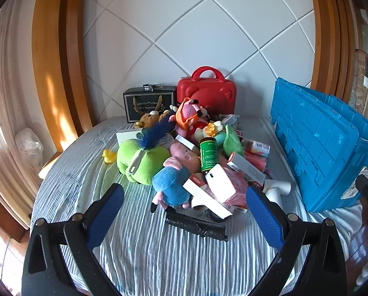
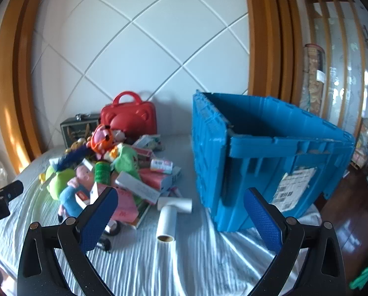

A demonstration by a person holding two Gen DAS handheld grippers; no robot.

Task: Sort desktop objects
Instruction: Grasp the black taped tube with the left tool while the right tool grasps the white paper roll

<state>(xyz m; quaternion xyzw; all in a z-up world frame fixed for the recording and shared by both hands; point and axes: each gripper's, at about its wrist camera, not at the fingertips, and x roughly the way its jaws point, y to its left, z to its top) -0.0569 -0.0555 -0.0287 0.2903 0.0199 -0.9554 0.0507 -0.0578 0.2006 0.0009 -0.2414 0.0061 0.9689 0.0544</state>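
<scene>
Two sets of tongs, left tongs [image 1: 185,219] and right tongs [image 2: 180,219], hang wide and empty above the near edge of a striped bed [image 1: 144,251]. Mid-bed lies a heap of toys and boxes [image 1: 196,157]; a white pipe fitting [image 2: 170,212] rests beside it. Toward the right edge stands a blue crate [image 2: 270,162], with a red case [image 1: 207,93] by the far edge.
</scene>
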